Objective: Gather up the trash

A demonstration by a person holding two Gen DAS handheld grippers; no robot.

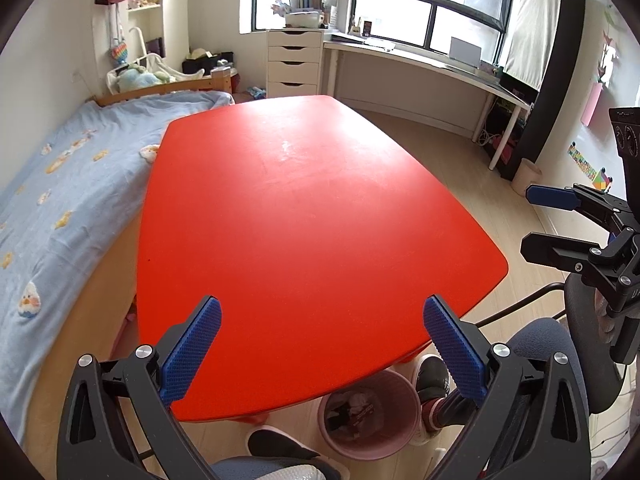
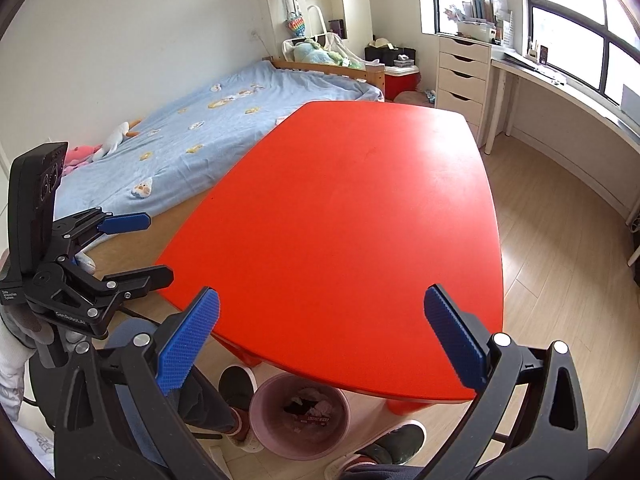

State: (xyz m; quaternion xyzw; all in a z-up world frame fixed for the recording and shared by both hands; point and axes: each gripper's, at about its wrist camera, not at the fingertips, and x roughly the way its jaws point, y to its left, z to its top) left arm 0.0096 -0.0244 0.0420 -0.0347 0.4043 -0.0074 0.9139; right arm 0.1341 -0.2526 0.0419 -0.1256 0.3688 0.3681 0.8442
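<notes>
Pink bin [image 1: 370, 416] upright under table edge, trash [image 1: 360, 404] inside.

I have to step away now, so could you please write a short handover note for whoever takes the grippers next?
Left gripper: open, empty, held over the near edge of the red table.
Right gripper: open, empty, over the same edge.
Pink bin: on the floor by the person's feet, partly under the table's near edge, with wrappers and crumpled paper inside.
Done: no trash is visible on the tabletop.
Left: none seen in either view; check the floor outside these views.
</notes>
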